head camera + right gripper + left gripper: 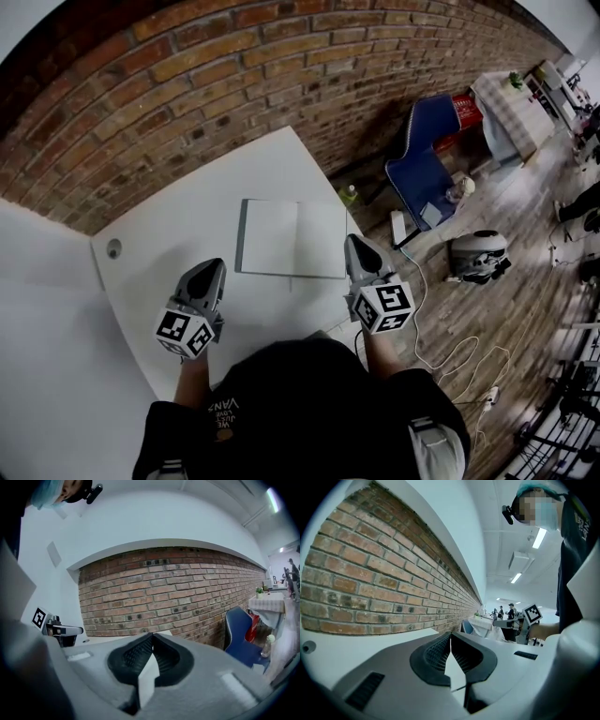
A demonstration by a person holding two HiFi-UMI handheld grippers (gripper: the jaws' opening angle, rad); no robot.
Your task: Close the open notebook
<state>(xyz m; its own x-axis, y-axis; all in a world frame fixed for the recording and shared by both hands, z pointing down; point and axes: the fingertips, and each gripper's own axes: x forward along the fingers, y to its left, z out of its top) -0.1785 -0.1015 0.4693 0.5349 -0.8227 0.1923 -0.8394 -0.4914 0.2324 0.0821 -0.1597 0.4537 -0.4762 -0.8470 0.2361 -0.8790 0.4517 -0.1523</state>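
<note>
I saw left gripper (208,269), right gripper (357,244) closed, empty | risk: blunt tips shove notebook (292,237) off table (169,234) right edge.

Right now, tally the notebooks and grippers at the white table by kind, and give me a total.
Notebooks: 1 (the open notebook)
Grippers: 2 (the left gripper and the right gripper, both with jaws together and empty)
Total: 3
</note>
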